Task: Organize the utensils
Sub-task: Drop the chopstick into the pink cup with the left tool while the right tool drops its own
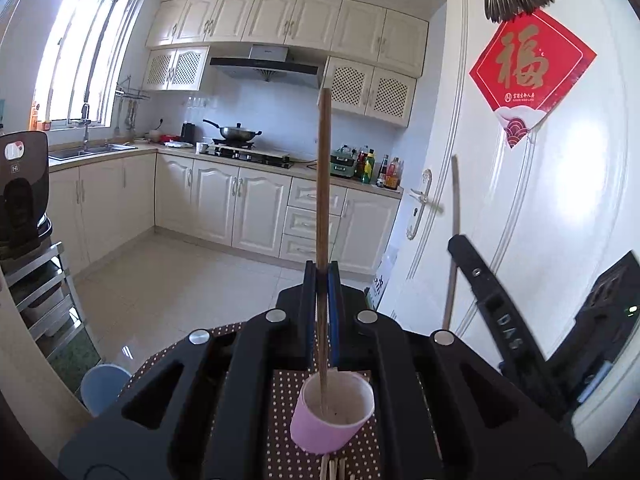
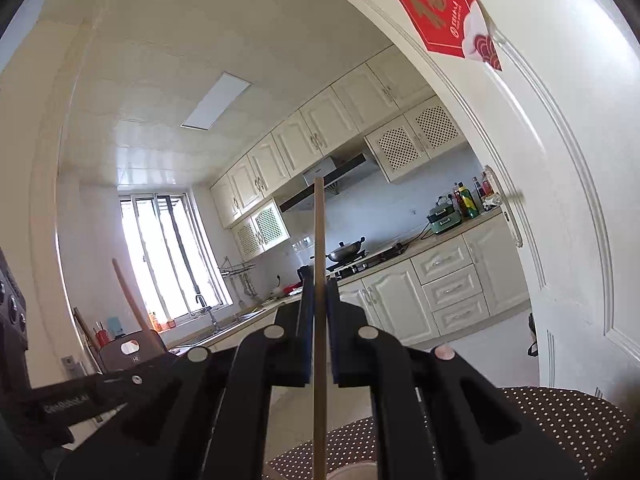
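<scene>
- Left wrist view: a bright kitchen with cream cabinets [image 1: 280, 20], a barred window [image 1: 88, 52] over a steel sink [image 1: 90, 151], a range hood [image 1: 266, 65], one wok [image 1: 236, 133] on the gas stove, and a tiled floor [image 1: 168, 280].
- A white door [image 1: 520, 208] at the right carries one red diamond-shaped paper sign with a gold character [image 1: 530, 74].
- Below lies a tabletop under a brown cloth with white dots [image 1: 288, 432].
- One pink paper cup [image 1: 332, 416] stands on that cloth, tilted in the picture, mouth open.
- The left hand-held gripper [image 1: 322, 276] is clamped narrow on one dark brown wooden chopstick [image 1: 323, 184], which stands upright with its lower end inside the cup.
- A few pale sticks [image 1: 334, 470] lie on the cloth just below the cup; their number cannot be told.
- One pale blue round object [image 1: 103, 386] sits low at the left.
- The other black gripper shows at the right edge with one lighter stick [image 1: 454, 240] rising from it.
- Right wrist view: the same kitchen tilted, with the ceiling and one rectangular ceiling light panel [image 2: 216, 100].
- The right hand-held gripper [image 2: 319, 280] is pinched narrow on one light tan wooden chopstick [image 2: 319, 240], upright, its lower end running out of the picture above the dotted cloth.
- The pink cup's rim barely shows at the bottom edge.
</scene>
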Available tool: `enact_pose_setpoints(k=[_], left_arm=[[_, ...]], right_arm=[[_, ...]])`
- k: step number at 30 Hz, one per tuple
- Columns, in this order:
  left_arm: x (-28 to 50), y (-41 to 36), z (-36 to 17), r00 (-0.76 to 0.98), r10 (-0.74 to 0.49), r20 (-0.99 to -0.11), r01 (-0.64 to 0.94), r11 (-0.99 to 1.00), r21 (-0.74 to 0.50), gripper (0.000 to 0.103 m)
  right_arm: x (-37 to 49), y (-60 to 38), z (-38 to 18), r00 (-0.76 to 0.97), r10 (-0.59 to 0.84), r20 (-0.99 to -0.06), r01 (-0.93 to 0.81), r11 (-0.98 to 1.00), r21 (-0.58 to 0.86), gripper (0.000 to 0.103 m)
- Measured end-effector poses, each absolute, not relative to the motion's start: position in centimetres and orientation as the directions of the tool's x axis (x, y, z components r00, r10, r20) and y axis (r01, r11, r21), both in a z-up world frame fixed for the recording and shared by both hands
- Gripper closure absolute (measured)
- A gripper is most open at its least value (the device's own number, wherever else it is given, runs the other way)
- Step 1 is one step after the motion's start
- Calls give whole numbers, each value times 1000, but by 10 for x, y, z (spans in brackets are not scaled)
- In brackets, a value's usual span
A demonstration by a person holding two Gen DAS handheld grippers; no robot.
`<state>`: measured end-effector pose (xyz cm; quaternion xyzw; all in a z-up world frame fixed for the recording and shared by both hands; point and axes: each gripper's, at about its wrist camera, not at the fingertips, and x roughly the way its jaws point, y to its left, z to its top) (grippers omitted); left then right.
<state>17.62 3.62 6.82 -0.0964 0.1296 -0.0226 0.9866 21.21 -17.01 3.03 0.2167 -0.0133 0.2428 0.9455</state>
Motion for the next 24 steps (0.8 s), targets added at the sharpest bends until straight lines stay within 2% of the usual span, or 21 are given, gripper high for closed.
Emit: enact_pose_setpoints(k=[8,24], left_arm=[[197,26,52,957,-92,-276,49,986,-158,97],[223,37,9,925,-114,-363,47,981,-188,97]], right_arm=[[246,-170,10,894,439,94,-430,778,457,98],[264,-151,-9,918,391,60,-382,835,396,98]])
